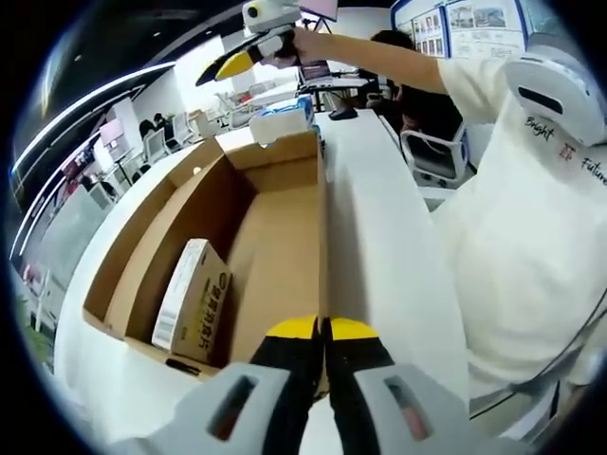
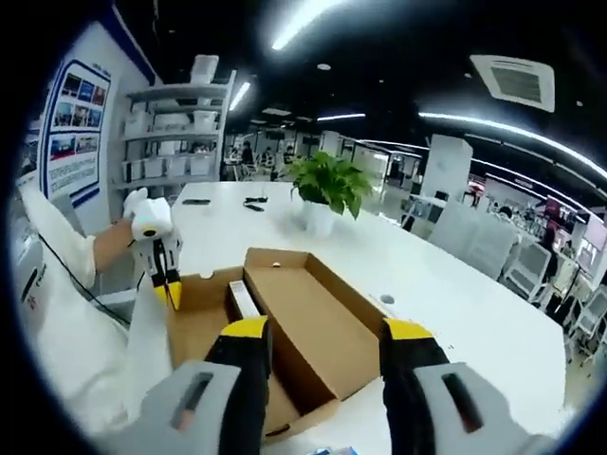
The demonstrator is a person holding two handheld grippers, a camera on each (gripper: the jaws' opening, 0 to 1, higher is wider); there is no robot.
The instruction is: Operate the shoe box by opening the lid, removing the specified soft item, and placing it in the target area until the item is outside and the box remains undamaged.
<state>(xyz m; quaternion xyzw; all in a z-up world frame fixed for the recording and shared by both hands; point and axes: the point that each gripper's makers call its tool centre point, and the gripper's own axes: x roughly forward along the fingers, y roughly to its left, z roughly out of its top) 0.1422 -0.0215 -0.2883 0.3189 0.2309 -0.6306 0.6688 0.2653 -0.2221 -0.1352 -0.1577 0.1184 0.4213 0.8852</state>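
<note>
**Shoe box open on bench; left gripper at its wall, right gripper raised**

The cardboard shoe box (image 1: pixel 275 237) lies open on the white bench (image 1: pixel 379 237), its lid (image 2: pixel 313 322) folded out flat beside the tray. Inside the tray, a small white carton (image 1: pixel 194 299) leans against the long side wall. No soft item can be made out from either view.

The left gripper (image 1: pixel 324 329) sits low at the near edge of the box, its yellow-tipped jaws pressed together with the box's side wall running up between them; whether the wall is actually pinched cannot be told. In the right gripper view this gripper (image 2: pixel 167 282) points downward at the box edge, held in a gloved hand (image 2: pixel 150 220) with the forearm reaching in from the left.

The right gripper (image 2: pixel 322 332) hovers above the box, jaws spread wide, holding nothing. In the left gripper view it (image 1: pixel 232 64) is held high, the person's arm (image 1: pixel 379 59) stretched out over the far end of the box.

A potted plant (image 2: pixel 327 190) stands farther along the bench.
</note>
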